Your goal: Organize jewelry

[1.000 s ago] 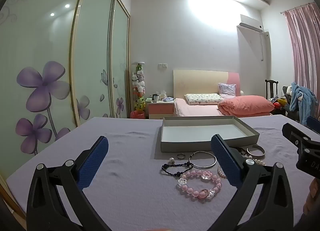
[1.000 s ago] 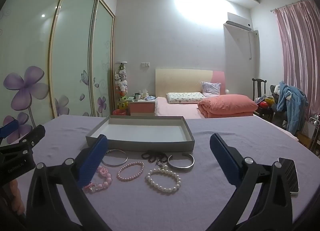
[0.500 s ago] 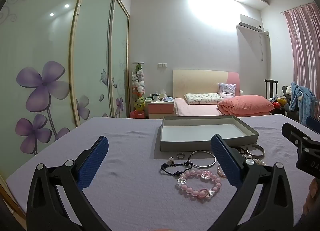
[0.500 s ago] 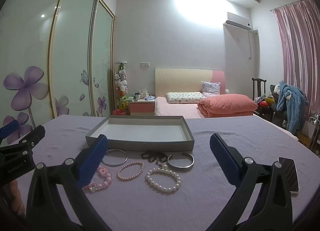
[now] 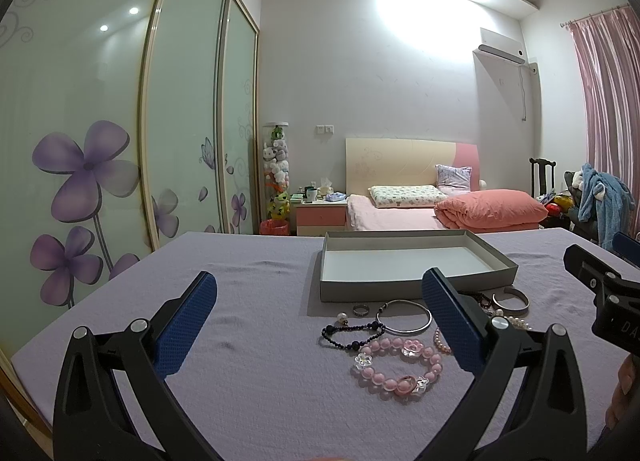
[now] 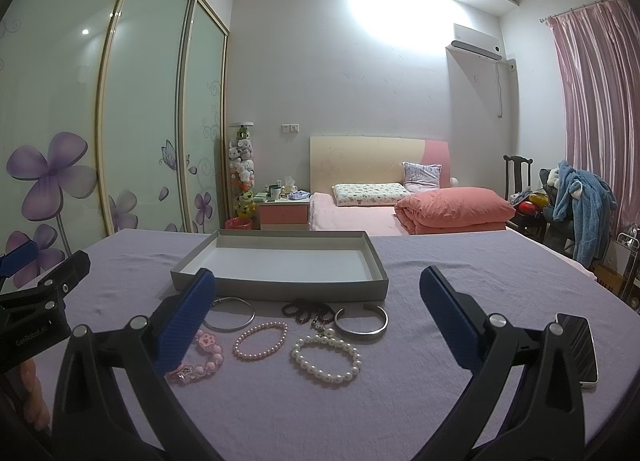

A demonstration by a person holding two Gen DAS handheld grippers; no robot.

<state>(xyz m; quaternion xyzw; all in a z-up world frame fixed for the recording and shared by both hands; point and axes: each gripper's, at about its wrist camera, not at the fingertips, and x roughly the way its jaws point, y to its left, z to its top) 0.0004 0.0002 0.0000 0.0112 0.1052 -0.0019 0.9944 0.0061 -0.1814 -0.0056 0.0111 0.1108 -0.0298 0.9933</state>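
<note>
Left wrist view sat low behind the left tongs [image 5: 320,315], facing forward over the tabletop [image 5: 248,373] toward the far bed; jewelry lay near, ahead and right of its tips. Right wrist view sat likewise behind the right tongs [image 6: 316,311], same heading, offset rightward. Both views shared the tray [image 5: 412,289] [image 6: 280,285], the bracelets before it, and each other's tongs at the frame edge.
</note>
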